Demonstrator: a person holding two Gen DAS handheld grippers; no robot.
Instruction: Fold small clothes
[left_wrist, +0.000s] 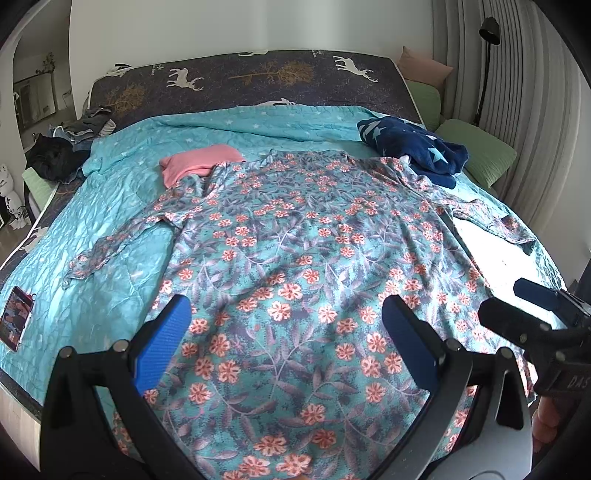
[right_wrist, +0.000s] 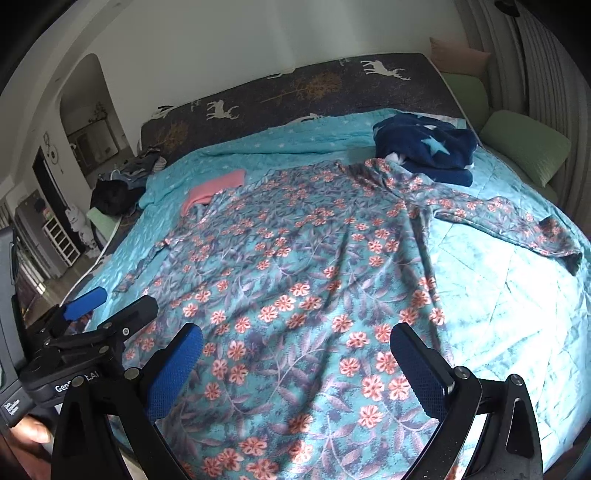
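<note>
Hovering: both grippers hang over the near hem of the floral garment (left_wrist: 295, 236), neither touching cloth.
Left gripper (left_wrist: 286, 343): released, jaws spread wide, nothing between the blue pads (left_wrist: 162, 347).
Right gripper (right_wrist: 295, 369): released too, jaws wide apart, empty.
Garment position: spread flat, front down or up I cannot tell, on the turquoise quilt (left_wrist: 110, 221); hem nearest the grippers, neckline at the far end.
Long axis: runs straight away from both grippers, hem to collar, so it lies ahead of and under them.
Left sleeve (left_wrist: 110, 251): stretched outward over the quilt, cuff well apart from the body.
Right sleeve (right_wrist: 517, 225): stretched outward the other way, cuff near the bed's side edge.
Nearer hand: judged, each gripper suits its own side; the left sits closer to the left hem corner, the right closer to the right one.
Far-end neighbours: a pink cloth (left_wrist: 201, 162) touches or slips under the left shoulder; a navy star blanket (left_wrist: 413, 147) lies against the right shoulder.
Other things: a phone (left_wrist: 14, 319) lies on the quilt near the left edge, clear of the sleeve.
Open room: bare quilt shows on both flanks, wider on the right in the right wrist view; a sleeve folded inward should meet nothing.
Risk, judged: a lengthwise fold toward the collar could drag the pink cloth along.
</note>
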